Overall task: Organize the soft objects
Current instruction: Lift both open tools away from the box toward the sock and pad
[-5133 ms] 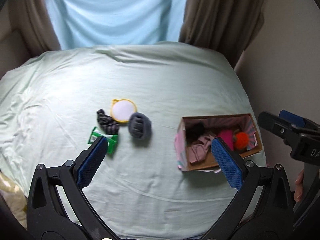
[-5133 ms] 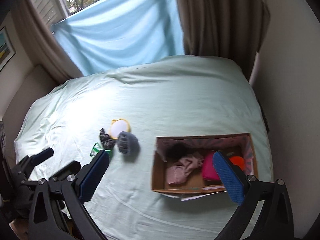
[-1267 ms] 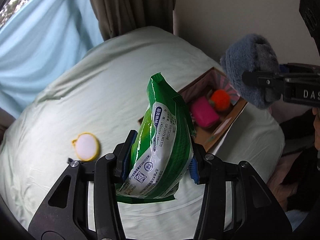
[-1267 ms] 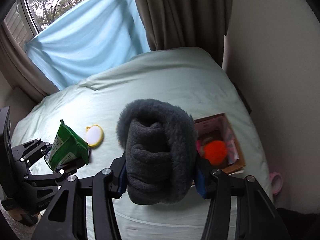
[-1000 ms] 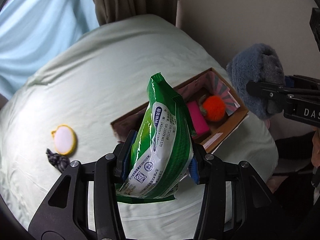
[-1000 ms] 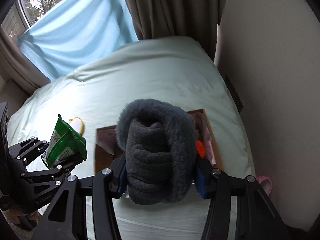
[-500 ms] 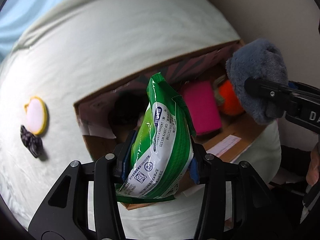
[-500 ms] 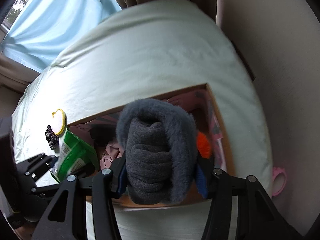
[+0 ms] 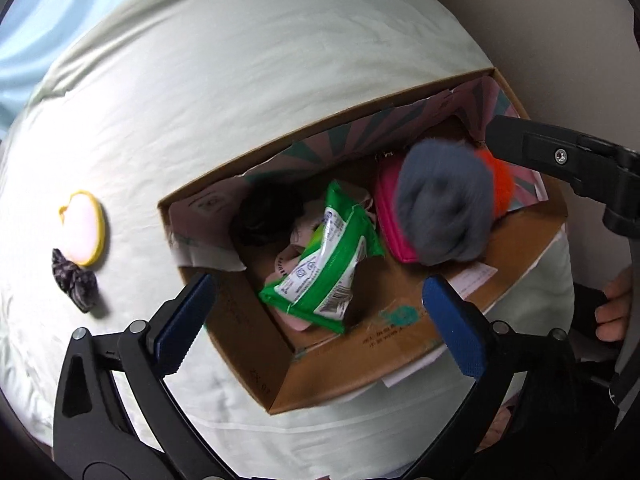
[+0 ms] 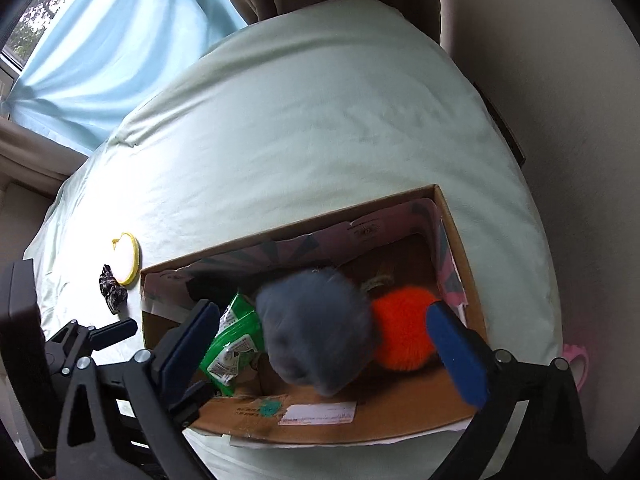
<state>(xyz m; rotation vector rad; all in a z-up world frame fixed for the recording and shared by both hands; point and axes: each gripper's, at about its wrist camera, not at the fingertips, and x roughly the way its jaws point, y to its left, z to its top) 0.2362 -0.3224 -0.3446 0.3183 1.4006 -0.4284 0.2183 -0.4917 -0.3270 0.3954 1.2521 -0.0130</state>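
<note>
An open cardboard box sits on the pale green bed. Inside it lie a green wipes packet, a grey fluffy ball that looks blurred, an orange pompom, a pink pouch and a black soft thing. My left gripper is open and empty above the box's near wall. My right gripper is open and empty above the box. A yellow-rimmed puff and a dark scrunchie lie on the bed to the left.
The bed falls away at its right edge toward a beige wall. Curtains hang behind the bed. A pink object lies on the floor at the right. A hand holds the right gripper's handle.
Both grippers have opened. The green packet has dropped from the left gripper into the box, and the grey ball has left the right gripper and sits in the box.
</note>
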